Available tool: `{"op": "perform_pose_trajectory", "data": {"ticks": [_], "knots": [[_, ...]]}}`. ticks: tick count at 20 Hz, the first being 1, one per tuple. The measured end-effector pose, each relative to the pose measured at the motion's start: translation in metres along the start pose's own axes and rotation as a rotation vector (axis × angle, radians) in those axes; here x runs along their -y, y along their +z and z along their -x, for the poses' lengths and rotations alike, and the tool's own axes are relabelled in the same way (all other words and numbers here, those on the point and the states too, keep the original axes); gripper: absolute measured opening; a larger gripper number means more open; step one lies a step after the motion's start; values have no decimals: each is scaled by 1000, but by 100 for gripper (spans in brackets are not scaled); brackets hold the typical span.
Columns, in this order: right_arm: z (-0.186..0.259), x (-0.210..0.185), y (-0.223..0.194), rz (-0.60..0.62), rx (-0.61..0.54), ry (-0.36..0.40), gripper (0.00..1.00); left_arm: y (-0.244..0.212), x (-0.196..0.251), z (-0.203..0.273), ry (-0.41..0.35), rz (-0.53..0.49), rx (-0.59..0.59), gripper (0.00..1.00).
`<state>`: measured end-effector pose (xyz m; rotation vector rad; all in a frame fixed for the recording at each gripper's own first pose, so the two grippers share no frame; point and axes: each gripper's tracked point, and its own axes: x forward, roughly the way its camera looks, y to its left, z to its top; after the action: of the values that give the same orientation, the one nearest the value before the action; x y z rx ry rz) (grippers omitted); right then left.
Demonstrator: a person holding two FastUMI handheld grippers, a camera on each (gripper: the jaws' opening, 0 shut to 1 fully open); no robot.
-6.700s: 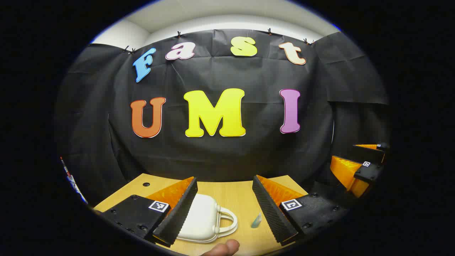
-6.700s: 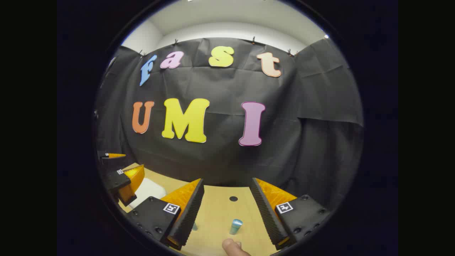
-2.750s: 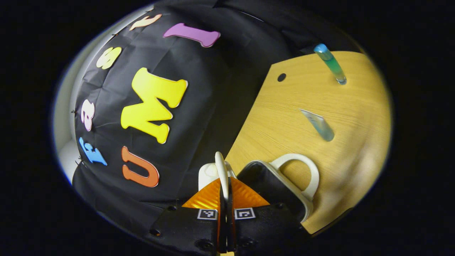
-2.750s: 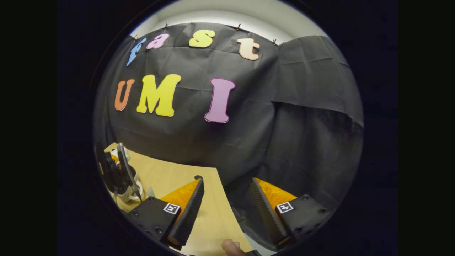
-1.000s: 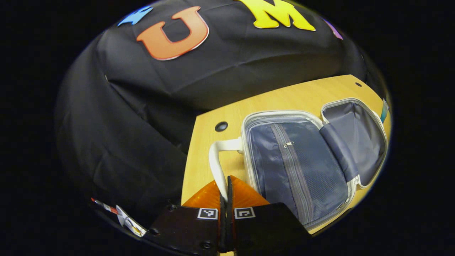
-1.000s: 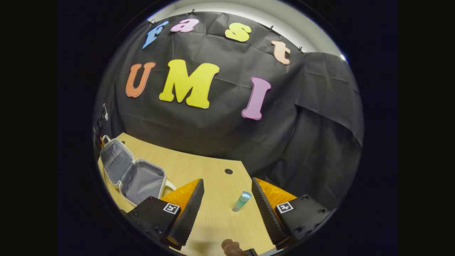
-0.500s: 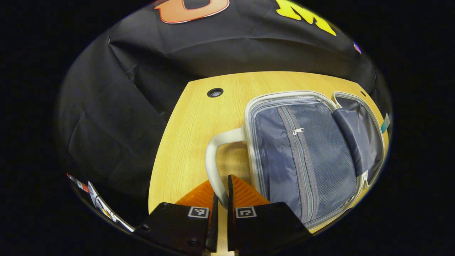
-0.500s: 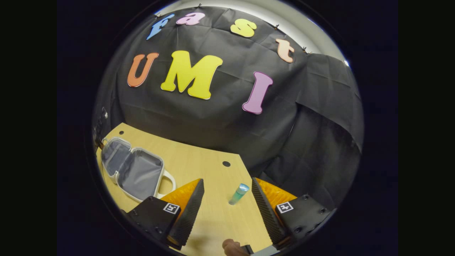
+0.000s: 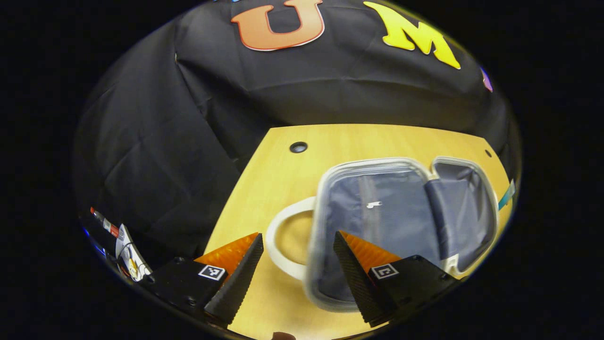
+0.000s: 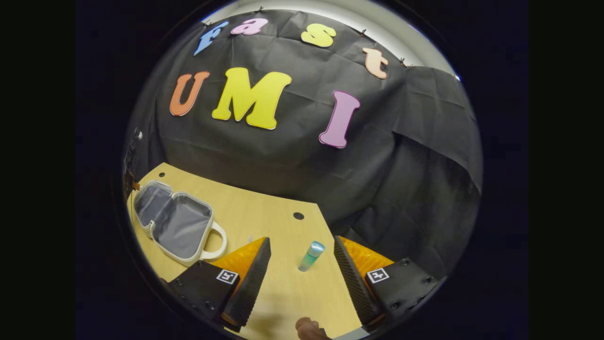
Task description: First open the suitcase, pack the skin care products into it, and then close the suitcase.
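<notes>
Suitcase (image 9: pixel 401 222) lies flat on the table (image 9: pixel 278 179), both halves spread wide, so the opening step looks finished. My left tongs (image 9: pixel 297 271) have just let go of its white handle (image 9: pixel 278 241) and stand spread. My right tongs (image 10: pixel 302 276), spread too, frame the standing tube (image 10: pixel 310 255): packing comes next, I reckon.

The open suitcase (image 9: pixel 391 208) is smeared with motion blur in the left gripper view, so its lining and zip can't be made out, and one finger (image 9: pixel 358 278) covers its near rim. A teal tube (image 9: pixel 506 198) is cut off at the picture's edge behind the suitcase. Bottom left, some small printed clutter (image 9: pixel 123 248) is too tiny to identify. In the right gripper view, a fingertip (image 10: pixel 309 328) is cropped at the bottom.
</notes>
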<state>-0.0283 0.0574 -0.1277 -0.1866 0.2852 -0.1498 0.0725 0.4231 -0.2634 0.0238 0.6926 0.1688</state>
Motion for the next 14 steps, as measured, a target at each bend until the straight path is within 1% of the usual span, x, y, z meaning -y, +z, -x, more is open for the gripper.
{"op": "perform_pose_trajectory", "data": {"ticks": [4, 6, 8, 9, 10, 12, 14], "knots": [[-11, 25, -9, -2, 2, 26, 80, 12, 96, 31, -136, 10, 26, 96], [-17, 38, -14, -9, -2, 38, 80, 18, 151, 48, -204, 7, 34, 96], [-23, 51, -16, -14, -1, 49, 80, 23, 200, 62, -249, -11, 48, 97], [-26, 57, -17, -14, -1, 57, 80, 26, 225, 70, -280, -18, 58, 100], [-29, 63, -18, -15, -2, 64, 80, 26, 250, 76, -311, -23, 54, 96], [-33, 73, -21, -12, -3, 79, 80, 26, 293, 89, -355, -41, 43, 97], [-37, 84, -26, -2, -5, 86, 80, 14, 352, 105, -399, -53, 36, 97]]}}
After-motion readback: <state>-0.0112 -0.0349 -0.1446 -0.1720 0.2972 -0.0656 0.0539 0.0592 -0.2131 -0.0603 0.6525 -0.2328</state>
